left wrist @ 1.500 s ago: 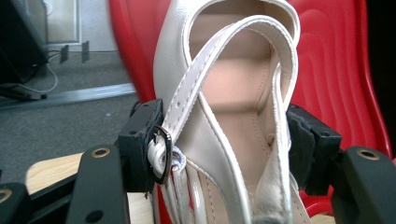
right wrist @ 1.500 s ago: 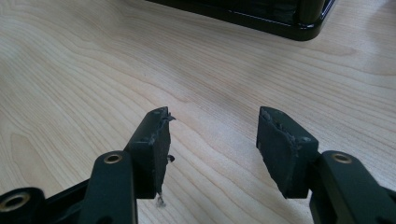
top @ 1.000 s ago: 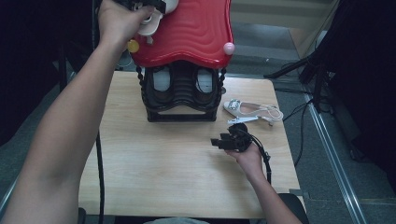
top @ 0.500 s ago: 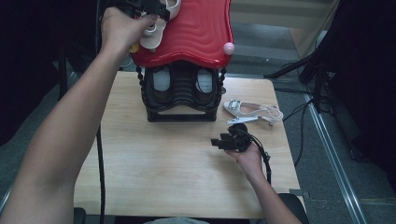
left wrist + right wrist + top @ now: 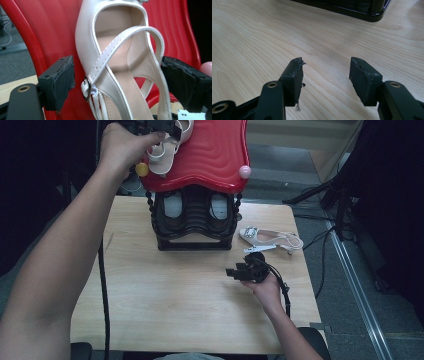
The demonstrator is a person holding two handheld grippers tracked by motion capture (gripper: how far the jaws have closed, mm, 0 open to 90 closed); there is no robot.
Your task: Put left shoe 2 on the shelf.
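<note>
Pale wooden desk carries a black shoe rack with wavy red plastic top. Left hand-held gripper, spread, straddles a cream leather strappy sandal atop it. Right hand-held gripper spread, empty, before the rack.

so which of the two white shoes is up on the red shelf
The strappy white shoe between the left gripper jaws, lying on the red top shelf. The other white shoe lies on the wooden table, right of the rack.
</note>
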